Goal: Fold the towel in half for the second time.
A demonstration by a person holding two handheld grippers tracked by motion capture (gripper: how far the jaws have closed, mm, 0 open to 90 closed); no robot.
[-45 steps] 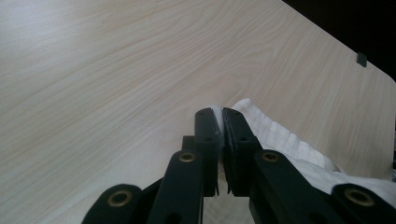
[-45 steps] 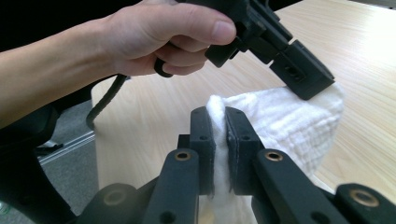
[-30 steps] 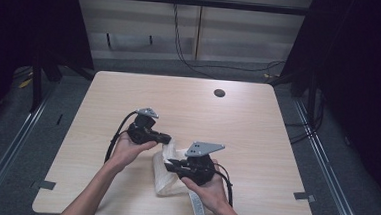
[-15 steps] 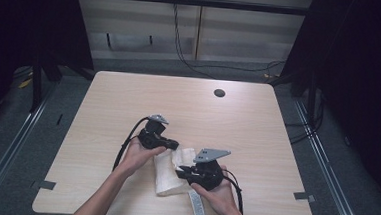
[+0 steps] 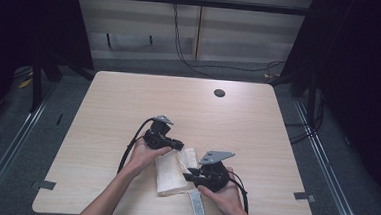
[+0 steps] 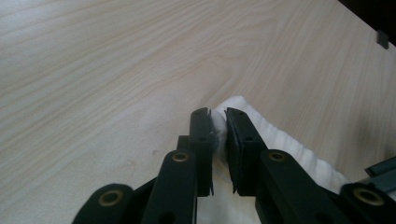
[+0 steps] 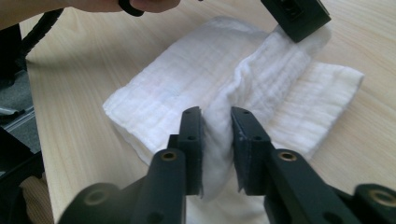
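No brand or readable writing showed; a white strip (image 5: 197,206) at the bench's (image 5: 129,98) near edge bore marks too small to read. One white folded cloth (image 5: 172,174) lay near the middle of the near edge, and one dark round hole (image 5: 219,93) sat toward the far edge. Two grippers worked on the cloth. The left hand (image 5: 143,154) held the left gripper (image 5: 180,146) pointing right at the cloth's far end; its jaws had just been opening, standing a narrow gap apart with a raised fold of cloth (image 6: 219,128) between them, barely pinched. The right hand (image 5: 223,194) held the right gripper (image 5: 188,175) pointing left at the cloth's right side; its jaws had just been opening too, set a little wider, a ridge of cloth (image 7: 217,140) between them and loosely touching the pads.
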